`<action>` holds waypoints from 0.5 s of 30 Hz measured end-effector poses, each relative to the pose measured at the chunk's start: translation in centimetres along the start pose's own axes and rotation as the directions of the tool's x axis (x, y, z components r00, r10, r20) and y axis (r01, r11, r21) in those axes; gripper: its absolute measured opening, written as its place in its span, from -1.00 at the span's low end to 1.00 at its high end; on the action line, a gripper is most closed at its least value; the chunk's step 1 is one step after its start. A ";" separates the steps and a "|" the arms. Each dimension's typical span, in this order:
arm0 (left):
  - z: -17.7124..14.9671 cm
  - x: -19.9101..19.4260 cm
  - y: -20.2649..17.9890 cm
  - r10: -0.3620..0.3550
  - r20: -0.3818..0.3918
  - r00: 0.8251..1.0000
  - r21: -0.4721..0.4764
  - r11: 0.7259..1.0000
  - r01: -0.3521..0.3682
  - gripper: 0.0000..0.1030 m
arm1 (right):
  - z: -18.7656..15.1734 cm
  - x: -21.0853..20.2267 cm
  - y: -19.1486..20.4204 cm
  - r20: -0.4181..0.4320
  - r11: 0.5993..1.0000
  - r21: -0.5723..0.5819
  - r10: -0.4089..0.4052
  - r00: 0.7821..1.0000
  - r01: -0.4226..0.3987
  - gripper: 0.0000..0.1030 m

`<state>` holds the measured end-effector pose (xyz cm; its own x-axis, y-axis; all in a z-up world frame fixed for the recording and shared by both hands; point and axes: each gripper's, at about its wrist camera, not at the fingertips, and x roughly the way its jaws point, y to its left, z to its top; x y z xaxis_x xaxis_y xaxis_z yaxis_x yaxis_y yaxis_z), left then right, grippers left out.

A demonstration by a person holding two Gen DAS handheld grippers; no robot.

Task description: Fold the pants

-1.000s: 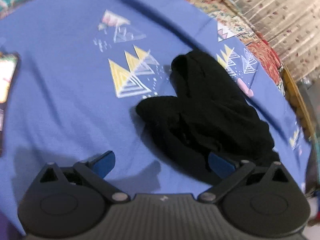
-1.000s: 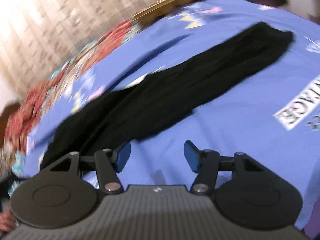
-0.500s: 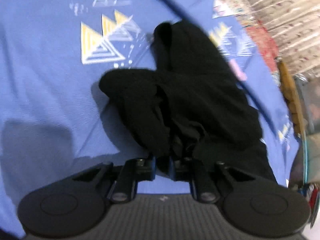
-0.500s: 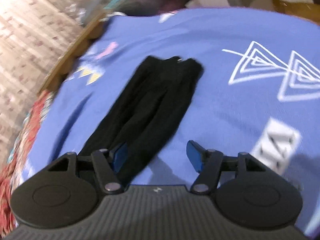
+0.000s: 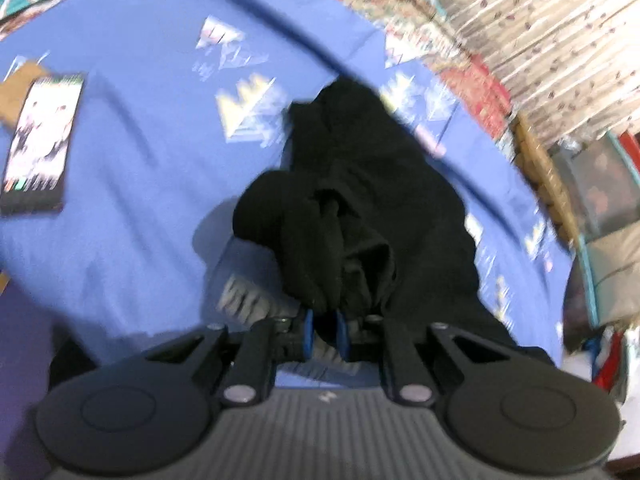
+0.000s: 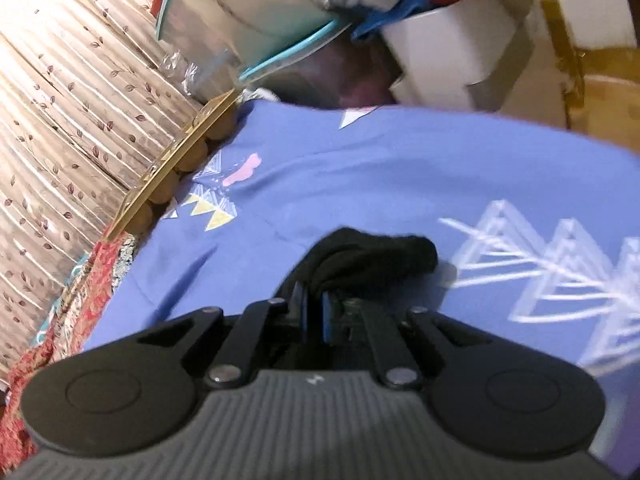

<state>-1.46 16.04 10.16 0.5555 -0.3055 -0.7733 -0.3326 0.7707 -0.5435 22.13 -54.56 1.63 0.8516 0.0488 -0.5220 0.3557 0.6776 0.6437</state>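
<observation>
My widest surface is the blue sheet (image 5: pixel 140 128), printed with triangles and spread across the bed; it shows again in my right view (image 6: pixel 420 168). Past its far edge hangs a leaf-patterned curtain (image 6: pixel 60 92). On the sheet lie the black pants (image 5: pixel 360 184), bunched in a dark heap that runs from the middle of my left view down to the fingers. In my right view only one rounded end of the pants (image 6: pixel 372 256) shows, lifted a little over the sheet. A phone (image 5: pixel 40 144) lies flat, well apart from the pants. My left gripper (image 5: pixel 324 332) has its blue pads pressed onto a fold of the pants. My right gripper (image 6: pixel 314 314) likewise pinches the cloth between nearly closed pads.
</observation>
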 end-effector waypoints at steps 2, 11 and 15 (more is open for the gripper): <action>-1.7 1.4 1.4 0.046 -0.060 0.997 0.012 0.999 -0.046 -0.65 | -1.0 -0.7 -1.3 -0.033 0.996 -0.037 -0.081 0.996 0.080 -0.68; -0.7 -0.5 6.9 0.175 0.013 0.984 0.034 0.984 -0.176 -0.29 | -3.3 -6.6 -4.1 0.162 0.953 -0.017 -0.296 0.942 0.302 0.07; 4.2 -0.2 5.0 0.158 0.174 0.972 0.082 0.981 -0.174 -0.29 | -2.3 -5.9 2.2 0.148 0.972 -0.187 -0.113 0.982 0.140 0.07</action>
<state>0.00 22.32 8.97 0.6201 -0.0780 -0.7806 -0.3609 0.8551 -0.3722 16.96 -51.64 4.82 0.8537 -0.1375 -0.5024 0.3932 0.8027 0.4485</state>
